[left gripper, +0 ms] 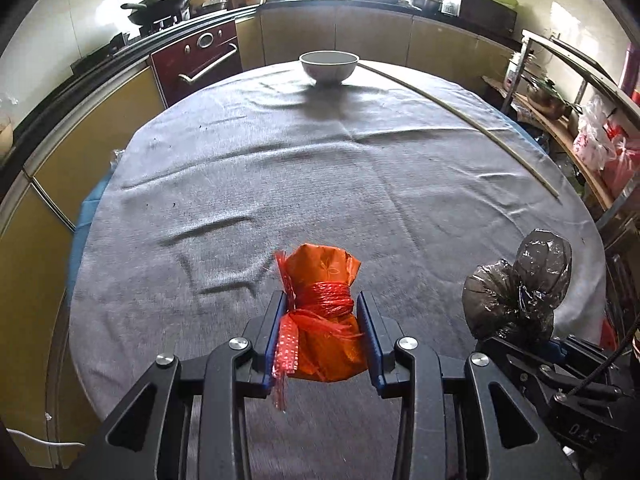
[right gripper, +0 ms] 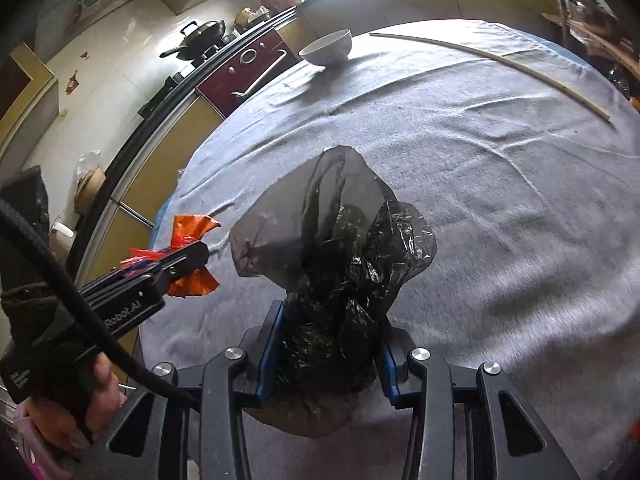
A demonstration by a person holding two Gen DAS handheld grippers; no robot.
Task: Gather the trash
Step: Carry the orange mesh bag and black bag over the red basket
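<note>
**Holding two bundles of trash above the table**

Gripping an orange wrapper bundle (left gripper: 326, 316) in the left tool (left gripper: 325, 336), blue-lined fingers (left gripper: 276, 336) pressed in against both sides at the band of red mesh string wound round its middle. Pinching there probably because the tied waist is the firmest part; loose foil above and below would crumple and slip. Red mesh tail hanging off the left side, free to snag.

Clamping a crumpled dark plastic bag (right gripper: 340, 272) in the right tool (right gripper: 330, 356), fingers (right gripper: 270, 352) squeezed onto the bunched lower part, thin translucent flaps fanning out above. Soft, slippery film, so likely held low on the densest wad for a surer hold. Seen from the left wrist view, the same bag (left gripper: 520, 288) sits just to the right of the orange bundle, the two tools side by side near the table's near edge.

Seeming lifted rather than resting on the grey cloth of the table (left gripper: 320, 168), though contact underneath is hard to judge. No bin visible in either view, so the drop-off still to come, by the look of it. Left on the table: a white bowl (left gripper: 329, 66) at the far edge and a long thin stick (left gripper: 472, 120) along the right side, well apart from both tools.
</note>
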